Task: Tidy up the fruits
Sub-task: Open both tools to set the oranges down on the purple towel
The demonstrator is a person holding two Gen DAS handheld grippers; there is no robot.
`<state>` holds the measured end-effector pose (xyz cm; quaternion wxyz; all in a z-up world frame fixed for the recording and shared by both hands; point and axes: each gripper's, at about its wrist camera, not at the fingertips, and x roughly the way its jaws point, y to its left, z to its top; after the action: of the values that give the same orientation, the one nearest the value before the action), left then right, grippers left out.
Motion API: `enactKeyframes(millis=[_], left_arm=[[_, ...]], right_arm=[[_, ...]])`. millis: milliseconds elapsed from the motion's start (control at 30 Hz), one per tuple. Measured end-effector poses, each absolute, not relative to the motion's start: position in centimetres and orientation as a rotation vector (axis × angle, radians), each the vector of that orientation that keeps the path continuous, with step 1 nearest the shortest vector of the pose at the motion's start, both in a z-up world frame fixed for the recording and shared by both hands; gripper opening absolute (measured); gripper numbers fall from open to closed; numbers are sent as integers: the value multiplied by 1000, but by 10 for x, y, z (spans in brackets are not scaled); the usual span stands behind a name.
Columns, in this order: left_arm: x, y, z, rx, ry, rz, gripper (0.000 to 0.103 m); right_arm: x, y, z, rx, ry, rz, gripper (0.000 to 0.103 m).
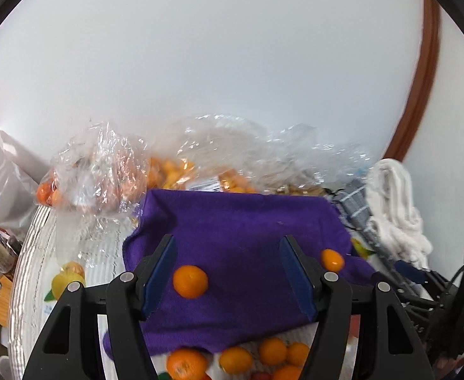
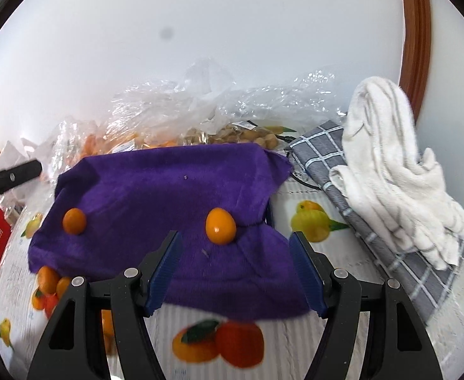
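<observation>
Left wrist view: the left gripper [image 1: 228, 272] has its jaws wide open, holding nothing, hovering low over the purple towel [image 1: 241, 221] mid-frame. One small orange fruit [image 1: 190, 281] sits on the towel just inside the left jaw, probably the next pick. A loose pile of oranges [image 1: 263, 356] lies at bottom center, off the towel.

Right wrist view: the right gripper [image 2: 235, 269] is open and empty too. An oval kumquat [image 2: 220, 226] sits dead center, just ahead of the jaws, so it looks lined up for grabbing. Bagged fruit [image 2: 248, 134] sits behind the towel.
</observation>
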<state>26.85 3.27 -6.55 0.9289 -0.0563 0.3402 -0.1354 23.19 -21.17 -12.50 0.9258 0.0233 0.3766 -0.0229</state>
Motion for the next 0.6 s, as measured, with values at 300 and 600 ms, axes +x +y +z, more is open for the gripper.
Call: enactKeyframes(millis=[300,600], left_arm=[[215,57,-113,-62,769,-234,65],[174,89,-155,-86,830,-143,65]], right_arm=[[189,-195,-130,38,789,-22,69],[165,-163,-158,25,825,37,63]])
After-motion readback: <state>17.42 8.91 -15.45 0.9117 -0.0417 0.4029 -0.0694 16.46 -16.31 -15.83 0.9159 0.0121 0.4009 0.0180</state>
